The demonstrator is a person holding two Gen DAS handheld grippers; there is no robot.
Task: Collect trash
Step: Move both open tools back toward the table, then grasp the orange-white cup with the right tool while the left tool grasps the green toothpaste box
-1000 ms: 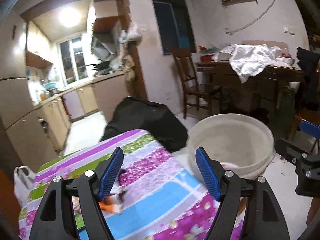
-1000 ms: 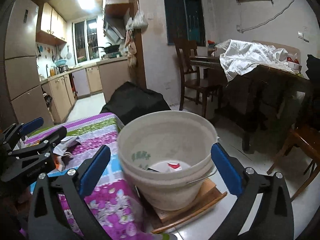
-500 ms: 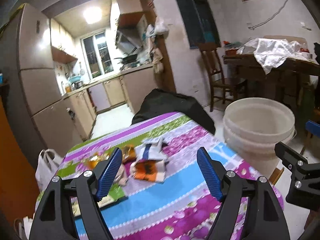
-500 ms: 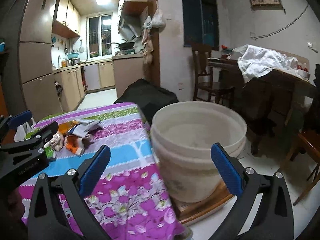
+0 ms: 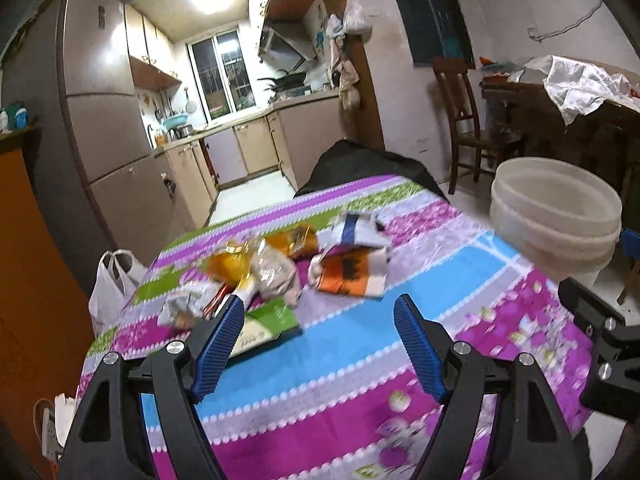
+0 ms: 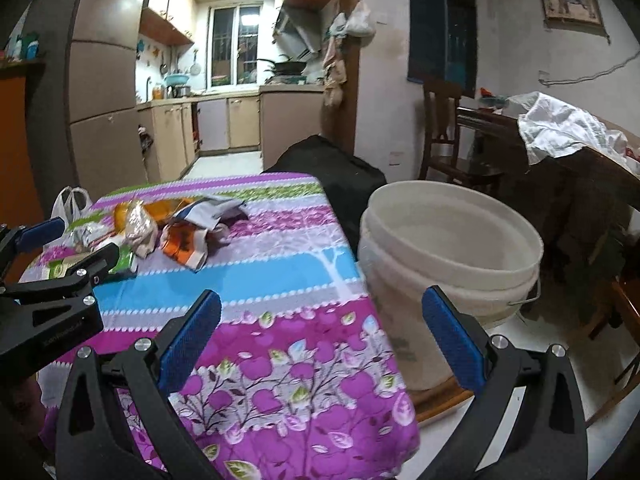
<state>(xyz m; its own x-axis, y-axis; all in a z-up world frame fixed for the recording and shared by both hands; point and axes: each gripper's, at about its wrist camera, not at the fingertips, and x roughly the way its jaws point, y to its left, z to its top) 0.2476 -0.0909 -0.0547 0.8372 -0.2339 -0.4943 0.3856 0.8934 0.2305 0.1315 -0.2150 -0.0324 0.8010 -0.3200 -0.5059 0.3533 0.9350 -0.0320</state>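
A heap of crumpled wrappers lies on the far half of the table's striped floral cloth (image 5: 360,344): an orange and white packet (image 5: 350,274), a tan crumpled bag (image 5: 276,272), an orange wrapper (image 5: 230,264) and a flat green packet (image 5: 266,322). My left gripper (image 5: 320,344) hovers open just short of the heap, nothing between its blue pads. My right gripper (image 6: 320,340) is open over the table's near right corner, empty. The white bucket (image 6: 452,240) stands on the floor beside the table. The same heap (image 6: 184,236) shows in the right wrist view, with the left gripper's fingers (image 6: 60,276) at the left edge.
A black bag (image 5: 360,164) sits past the table's far end. A white plastic bag (image 5: 114,280) hangs off the left side. A wooden chair (image 5: 464,120) and a dark table with a white cloth (image 5: 576,88) stand at right. Kitchen cabinets (image 5: 240,152) line the back.
Both grippers have drawn back and sunk toward the near end of the table. The wrapper heap, once under the left gripper's fingers, now lies ahead of them; the bucket has slid right.
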